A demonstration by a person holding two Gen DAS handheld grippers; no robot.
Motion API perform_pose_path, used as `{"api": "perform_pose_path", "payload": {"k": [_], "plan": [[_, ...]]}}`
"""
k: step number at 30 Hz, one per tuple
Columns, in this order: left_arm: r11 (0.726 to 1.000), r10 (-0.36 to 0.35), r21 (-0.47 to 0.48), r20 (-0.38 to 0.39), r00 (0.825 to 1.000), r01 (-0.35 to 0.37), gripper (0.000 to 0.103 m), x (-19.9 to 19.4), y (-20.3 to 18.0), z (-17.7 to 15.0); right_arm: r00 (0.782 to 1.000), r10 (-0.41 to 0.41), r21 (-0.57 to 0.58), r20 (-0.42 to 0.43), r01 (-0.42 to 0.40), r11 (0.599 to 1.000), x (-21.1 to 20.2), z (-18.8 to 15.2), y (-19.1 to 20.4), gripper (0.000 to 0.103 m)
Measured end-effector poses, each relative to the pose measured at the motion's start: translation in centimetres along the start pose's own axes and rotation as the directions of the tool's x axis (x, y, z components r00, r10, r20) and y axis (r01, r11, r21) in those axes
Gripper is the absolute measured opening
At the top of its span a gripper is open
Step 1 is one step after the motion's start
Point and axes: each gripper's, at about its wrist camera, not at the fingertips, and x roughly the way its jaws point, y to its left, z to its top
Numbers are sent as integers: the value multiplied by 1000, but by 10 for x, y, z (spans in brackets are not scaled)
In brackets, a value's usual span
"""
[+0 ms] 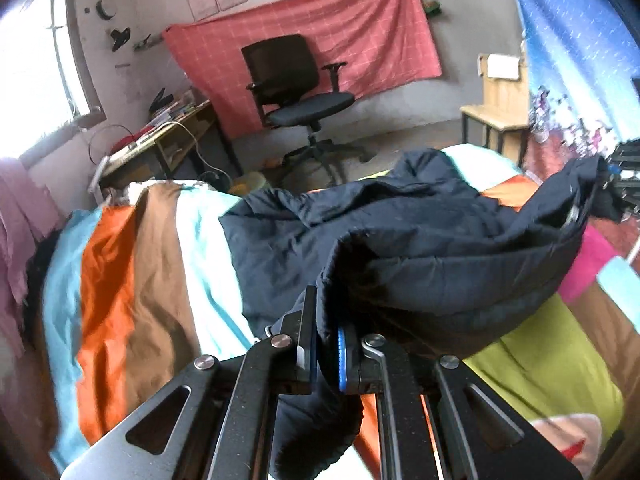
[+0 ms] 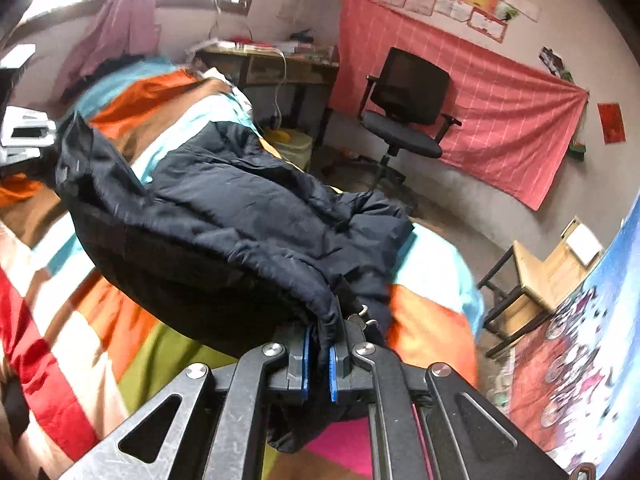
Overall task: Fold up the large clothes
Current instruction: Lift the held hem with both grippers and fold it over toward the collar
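A dark navy padded jacket (image 1: 360, 232) lies across a bed with a striped, many-coloured cover (image 1: 132, 248). My left gripper (image 1: 326, 354) is shut on one edge of the jacket and lifts it off the bed. My right gripper (image 2: 320, 360) is shut on the jacket's (image 2: 224, 216) other edge, also raised. The near hem hangs stretched between the two grippers while the far part rests on the bed cover (image 2: 60, 340). The right gripper shows at the far right of the left wrist view (image 1: 624, 176).
A black office chair (image 1: 300, 92) stands on the floor beyond the bed, before a red cloth on the wall (image 1: 320, 48). A cluttered desk (image 1: 168, 132) stands by the window. A wooden chair (image 1: 500, 108) is at the right, with a blue patterned curtain (image 1: 568, 60).
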Motion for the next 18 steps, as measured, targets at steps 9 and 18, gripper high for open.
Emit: {"api": "perform_pose_path", "payload": {"k": [9, 18], "plan": [[992, 94, -91, 46, 994, -90, 7, 46, 19, 45, 995, -92, 124, 45, 86, 988, 41, 50, -31, 7], [984, 116, -148, 90, 989, -102, 6, 73, 51, 77, 991, -125, 151, 40, 117, 982, 71, 91, -51, 7]]}}
